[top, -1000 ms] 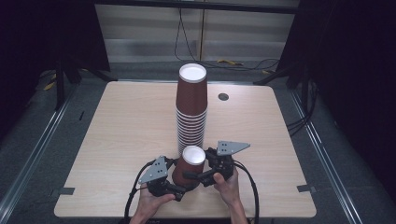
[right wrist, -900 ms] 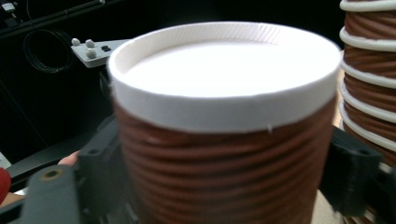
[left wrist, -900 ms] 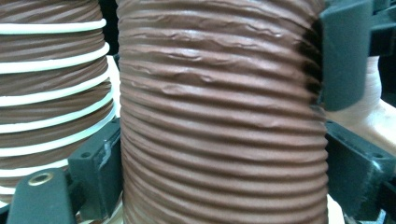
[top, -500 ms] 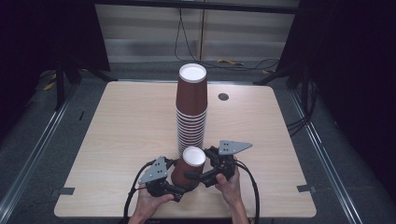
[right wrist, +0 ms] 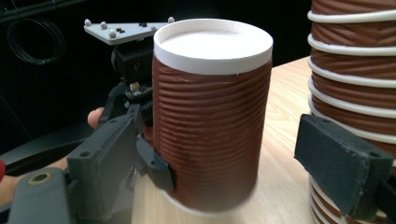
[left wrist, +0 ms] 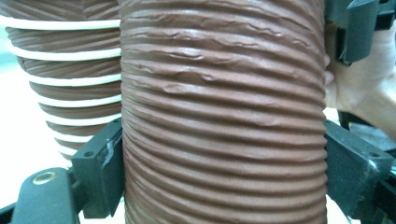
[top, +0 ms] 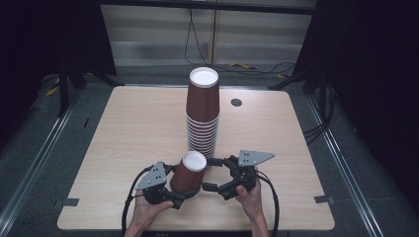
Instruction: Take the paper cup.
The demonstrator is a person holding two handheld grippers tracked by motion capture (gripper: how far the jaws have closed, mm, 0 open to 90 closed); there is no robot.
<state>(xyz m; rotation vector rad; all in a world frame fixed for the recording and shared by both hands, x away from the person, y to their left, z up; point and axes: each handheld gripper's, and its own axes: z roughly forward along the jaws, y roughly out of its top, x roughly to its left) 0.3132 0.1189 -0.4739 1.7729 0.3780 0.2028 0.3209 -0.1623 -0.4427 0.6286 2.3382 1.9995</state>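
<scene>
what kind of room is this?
Probably a lab recording bay: a bare wooden table fenced by dark curtains, loose cables on the floor, and a stack of brown paper cups as props.

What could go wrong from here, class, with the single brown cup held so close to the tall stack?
1. The left gripper has just been closing on the single cup; its ribbed paper wall already looks wrinkled, so a firmer squeeze might crush it.
2. The tall stack of cups stands right behind it; a careless swing could topple it.
3. The right gripper stands open around the cup, one pad near the stack, and might snag it.
</scene>
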